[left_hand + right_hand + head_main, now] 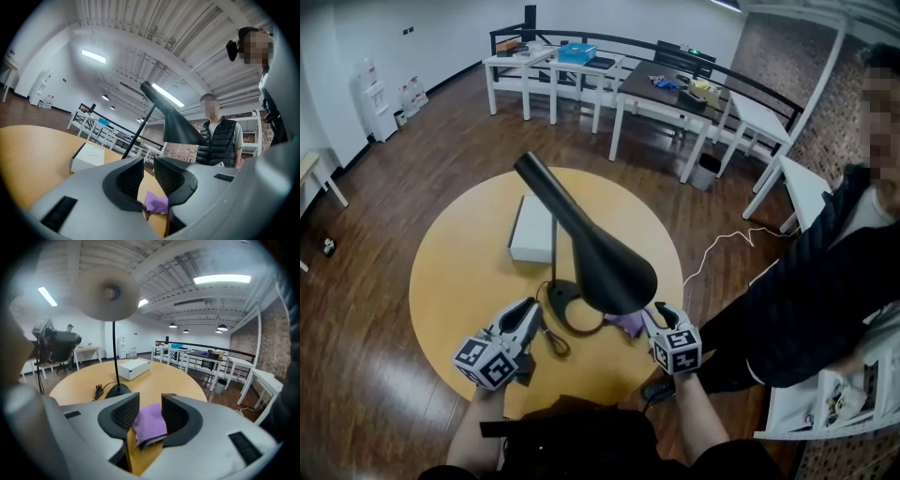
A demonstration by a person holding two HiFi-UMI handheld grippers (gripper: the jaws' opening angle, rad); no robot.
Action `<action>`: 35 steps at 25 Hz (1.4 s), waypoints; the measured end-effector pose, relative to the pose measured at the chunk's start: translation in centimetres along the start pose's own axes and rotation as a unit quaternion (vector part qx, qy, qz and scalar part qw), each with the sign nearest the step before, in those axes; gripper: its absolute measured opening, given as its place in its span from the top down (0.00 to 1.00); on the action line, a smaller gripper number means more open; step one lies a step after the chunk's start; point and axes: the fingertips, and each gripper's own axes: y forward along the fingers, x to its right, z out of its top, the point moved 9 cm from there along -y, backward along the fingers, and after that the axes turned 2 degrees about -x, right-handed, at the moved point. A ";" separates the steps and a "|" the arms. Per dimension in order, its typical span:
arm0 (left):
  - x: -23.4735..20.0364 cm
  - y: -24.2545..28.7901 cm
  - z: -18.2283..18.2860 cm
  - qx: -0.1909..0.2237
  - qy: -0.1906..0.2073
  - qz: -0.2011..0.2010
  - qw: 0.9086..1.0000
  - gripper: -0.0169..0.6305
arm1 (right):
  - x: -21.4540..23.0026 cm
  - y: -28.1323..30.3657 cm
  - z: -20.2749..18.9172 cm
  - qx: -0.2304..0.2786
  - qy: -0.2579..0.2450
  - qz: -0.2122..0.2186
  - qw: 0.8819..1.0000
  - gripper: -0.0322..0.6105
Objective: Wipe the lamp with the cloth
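Observation:
A black lamp stands on the round yellow table (459,272), its cone shade (600,253) tilted over its ring base (567,305). A small purple cloth (628,323) lies on the table just right of the base. My right gripper (654,317) is low at the table's near edge. In the right gripper view the cloth (150,423) sits loose between its open jaws, with the shade (104,294) overhead. My left gripper (530,314) is shut, left of the base, with nothing seen between its pads. The left gripper view shows the shade (176,122) and the cloth (156,203) ahead.
A white box (532,228) lies on the table behind the lamp. The lamp's black cord (553,342) loops by my left gripper. A person in a dark vest (806,300) stands close at the right. White tables (581,75) line the back rail.

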 end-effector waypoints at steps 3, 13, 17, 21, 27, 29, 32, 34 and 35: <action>0.1 -0.2 0.5 0.008 0.001 -0.004 1.000 0.87 | 0.4 -2.1 0.7 0.077 0.083 0.006 0.994 0.85; -1.4 -3.8 2.0 0.041 0.022 0.031 0.998 0.87 | -0.5 -5.7 3.6 0.207 0.106 -0.020 0.972 0.95; -2.1 -4.6 1.8 0.048 0.013 0.045 0.998 0.87 | -0.8 -5.4 4.3 0.209 0.095 -0.025 0.973 0.95; -2.4 -4.8 1.9 0.052 0.010 0.045 0.998 0.87 | -1.3 -5.2 4.7 0.206 0.092 -0.025 0.974 0.95; -2.6 -4.2 1.8 0.051 0.004 0.039 0.998 0.87 | -0.8 -5.4 4.5 0.207 0.095 -0.038 0.973 0.95; -2.7 -3.9 1.6 0.049 0.003 0.035 0.998 0.87 | -0.7 -5.4 4.2 0.204 0.095 -0.042 0.973 0.95; -2.9 -3.6 1.6 0.045 0.006 0.030 0.999 0.87 | -0.7 -5.5 4.1 0.203 0.094 -0.047 0.973 0.95; -2.9 -3.4 1.6 0.045 0.002 0.028 0.999 0.87 | -0.7 -5.6 4.1 0.202 0.091 -0.050 0.974 0.95; -2.9 -3.4 1.6 0.045 0.002 0.027 0.999 0.87 | -0.8 -5.6 4.2 0.203 0.090 -0.051 0.974 0.95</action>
